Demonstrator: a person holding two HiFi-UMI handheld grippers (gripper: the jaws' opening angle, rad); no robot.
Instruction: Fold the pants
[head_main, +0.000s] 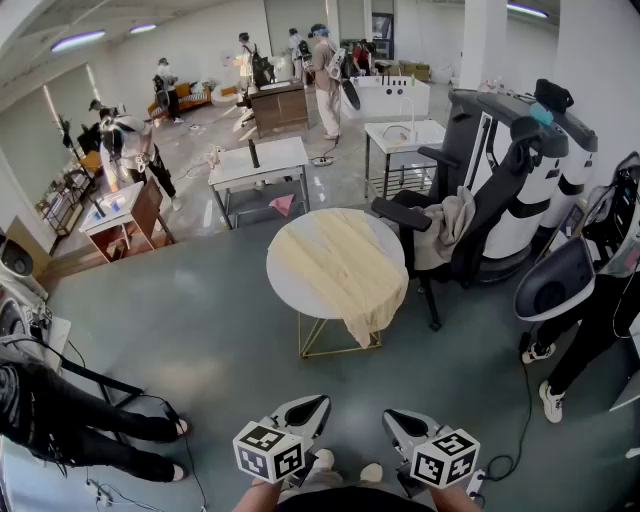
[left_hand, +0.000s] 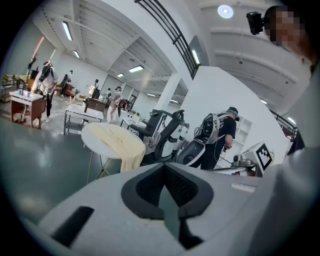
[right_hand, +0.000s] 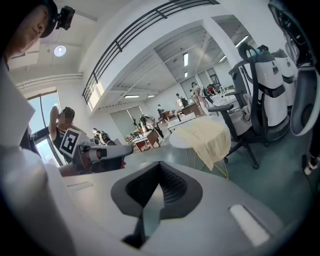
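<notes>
Pants lie across the round tabletop, one end hanging over its near edge, well ahead of both tongs. Left tongs and right tongs are closed and empty. Best approach is probably to close in, open up, and grip two corners evenly. Grey floor; chair beside the tabletop.

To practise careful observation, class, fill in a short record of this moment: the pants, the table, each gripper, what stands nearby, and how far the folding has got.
Pants: cream pants spread over the table top, one end hanging over the near edge
Table: round table, pale top
Left gripper: left gripper shut, empty, well short of the table
Right gripper: right gripper shut, empty, well short of the table
Nearby: office chair with a grey cloth draped on it
Folding: apparently not begun
</notes>
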